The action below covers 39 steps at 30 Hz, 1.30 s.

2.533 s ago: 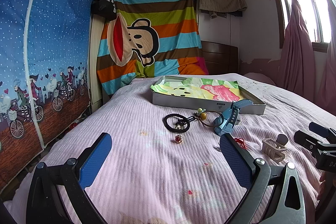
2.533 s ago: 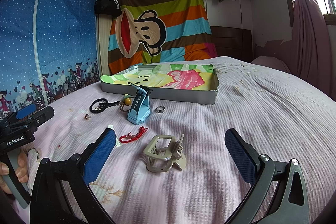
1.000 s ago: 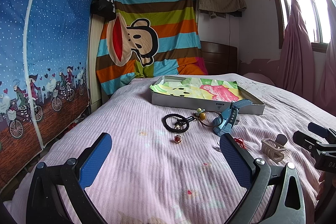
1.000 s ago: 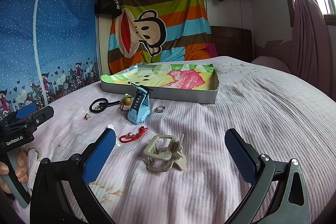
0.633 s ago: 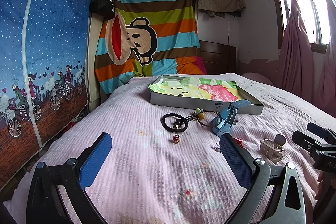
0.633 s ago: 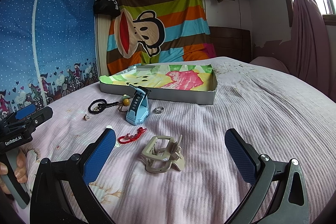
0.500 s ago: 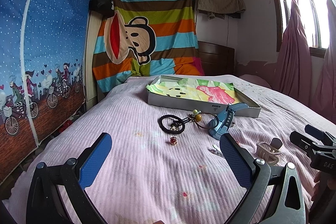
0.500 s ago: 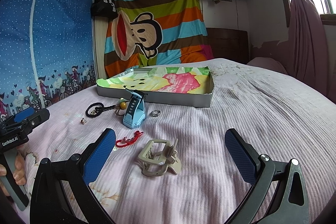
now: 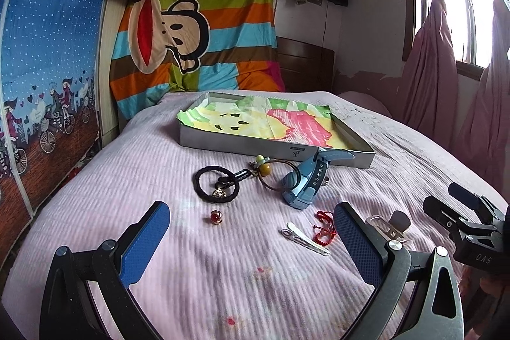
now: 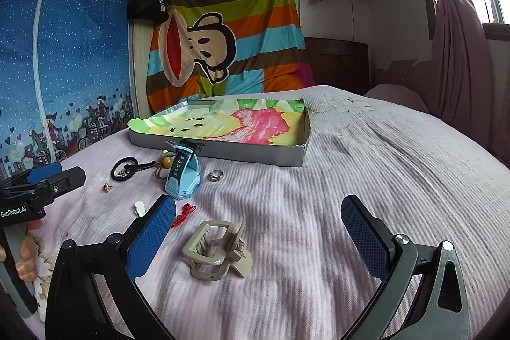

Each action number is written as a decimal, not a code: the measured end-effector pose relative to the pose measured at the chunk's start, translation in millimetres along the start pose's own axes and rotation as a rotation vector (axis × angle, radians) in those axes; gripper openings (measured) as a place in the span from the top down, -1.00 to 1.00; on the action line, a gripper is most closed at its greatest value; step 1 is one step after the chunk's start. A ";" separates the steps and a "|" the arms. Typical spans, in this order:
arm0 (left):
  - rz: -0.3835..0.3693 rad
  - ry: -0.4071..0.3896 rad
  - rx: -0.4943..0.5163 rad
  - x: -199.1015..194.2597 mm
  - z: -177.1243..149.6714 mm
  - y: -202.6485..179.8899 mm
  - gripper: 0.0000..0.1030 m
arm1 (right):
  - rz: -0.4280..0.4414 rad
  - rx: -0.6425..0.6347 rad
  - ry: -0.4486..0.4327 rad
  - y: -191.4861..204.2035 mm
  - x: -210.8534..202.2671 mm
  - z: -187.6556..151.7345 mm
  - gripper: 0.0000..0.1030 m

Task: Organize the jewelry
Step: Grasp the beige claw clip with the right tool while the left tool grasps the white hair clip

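Both grippers have pushed forward over the bed [image 10: 366, 155], fingers spread wide and empty, the right gripper [image 10: 258, 231] now framing the beige claw hair clip [image 10: 216, 250], lying near its left finger.

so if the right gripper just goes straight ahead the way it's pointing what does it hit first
Probably the beige hair claw clip, lying on the bedspread just ahead of the open right gripper, slightly left of centre. Depth is uncertain.
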<state>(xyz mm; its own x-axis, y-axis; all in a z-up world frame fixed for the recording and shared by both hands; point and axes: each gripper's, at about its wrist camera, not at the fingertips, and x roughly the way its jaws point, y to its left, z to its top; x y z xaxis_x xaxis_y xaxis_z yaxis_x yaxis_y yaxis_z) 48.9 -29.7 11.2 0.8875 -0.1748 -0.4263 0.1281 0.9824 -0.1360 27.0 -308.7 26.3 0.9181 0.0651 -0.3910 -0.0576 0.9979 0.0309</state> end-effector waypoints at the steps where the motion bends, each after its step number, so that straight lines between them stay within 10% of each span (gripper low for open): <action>1: -0.007 0.012 -0.001 3.6 0.8 -1.3 -1.00 | 0.002 0.001 0.007 -0.7 2.0 0.0 -0.98; 23: -0.222 0.347 -0.026 75.3 -14.5 -24.7 0.47 | 0.092 0.000 0.214 13.0 48.0 -20.0 0.51; 39: -0.205 0.450 -0.063 93.3 -20.5 -22.8 0.98 | 0.152 0.050 0.251 11.9 53.5 -22.1 0.90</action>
<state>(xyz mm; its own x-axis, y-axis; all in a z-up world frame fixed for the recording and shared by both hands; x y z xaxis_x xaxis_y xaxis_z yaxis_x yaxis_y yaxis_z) 119.7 -69.8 -43.8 0.5659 -0.3888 -0.7271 0.2405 0.9213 -0.3055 66.8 -293.2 -14.5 0.7742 0.2195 -0.5936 -0.1622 0.9754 0.1492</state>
